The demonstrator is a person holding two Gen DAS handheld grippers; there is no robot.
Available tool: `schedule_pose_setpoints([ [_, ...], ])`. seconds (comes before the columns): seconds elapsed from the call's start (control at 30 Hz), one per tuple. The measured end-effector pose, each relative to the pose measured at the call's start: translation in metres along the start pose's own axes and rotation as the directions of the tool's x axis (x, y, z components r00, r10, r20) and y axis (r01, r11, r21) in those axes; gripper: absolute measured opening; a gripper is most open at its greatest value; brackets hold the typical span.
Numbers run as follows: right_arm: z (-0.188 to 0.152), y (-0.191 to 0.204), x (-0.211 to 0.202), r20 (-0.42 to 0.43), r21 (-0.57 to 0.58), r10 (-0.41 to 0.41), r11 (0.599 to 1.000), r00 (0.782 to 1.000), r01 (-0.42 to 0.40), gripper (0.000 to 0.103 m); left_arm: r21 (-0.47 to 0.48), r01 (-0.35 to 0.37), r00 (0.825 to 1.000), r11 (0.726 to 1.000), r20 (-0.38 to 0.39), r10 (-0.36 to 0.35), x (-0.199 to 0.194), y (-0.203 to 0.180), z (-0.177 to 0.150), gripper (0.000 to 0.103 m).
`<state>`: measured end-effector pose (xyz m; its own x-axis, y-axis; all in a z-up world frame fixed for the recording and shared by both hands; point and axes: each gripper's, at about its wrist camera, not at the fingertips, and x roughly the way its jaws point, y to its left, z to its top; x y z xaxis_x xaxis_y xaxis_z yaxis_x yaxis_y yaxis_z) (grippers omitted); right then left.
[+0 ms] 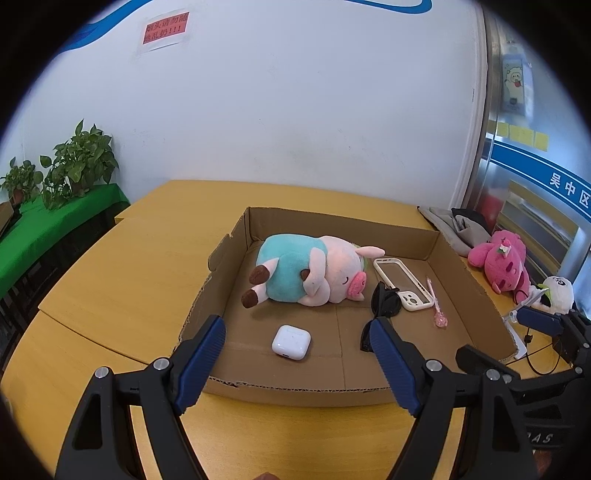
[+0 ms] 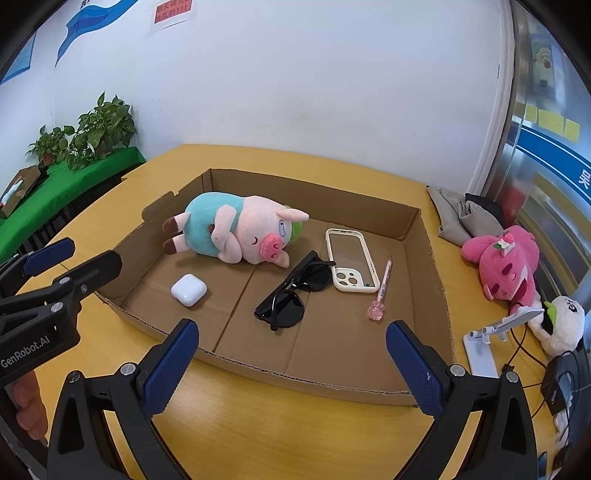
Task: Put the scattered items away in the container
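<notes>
An office or institutional common room is suggested. Yellow wooden tables (image 2: 258, 424) are pushed together against a white wall (image 1: 295, 110), on which a red printed notice (image 1: 165, 32) and blue graphics are fixed. Potted plants (image 1: 79, 162) are set on a green-covered bench (image 1: 44, 225). At the right, a metal-framed glass partition (image 1: 524, 184) is marked with a blue lettered band and yellow sticky notes (image 1: 521, 134).
</notes>
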<state>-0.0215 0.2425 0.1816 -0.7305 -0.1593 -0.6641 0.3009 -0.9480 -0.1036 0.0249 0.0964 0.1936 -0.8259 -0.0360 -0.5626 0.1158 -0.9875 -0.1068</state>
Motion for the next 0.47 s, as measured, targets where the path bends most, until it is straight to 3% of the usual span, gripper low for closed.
schedule_pose_setpoints([
  [0.37,-0.001,0.005,-0.002,0.003,-0.02,-0.003,1.0,1.0,0.003,0.103,0.001,0.014,1.0,1.0,0.005,-0.014,-0.003,-0.003,-0.002,0.081],
  [0.47,-0.002,0.001,-0.002,0.003,-0.012,-0.006,1.0,1.0,0.006,0.103,0.049,0.0,1.0,0.999,-0.009,0.001,-0.003,-0.011,-0.006,0.08],
])
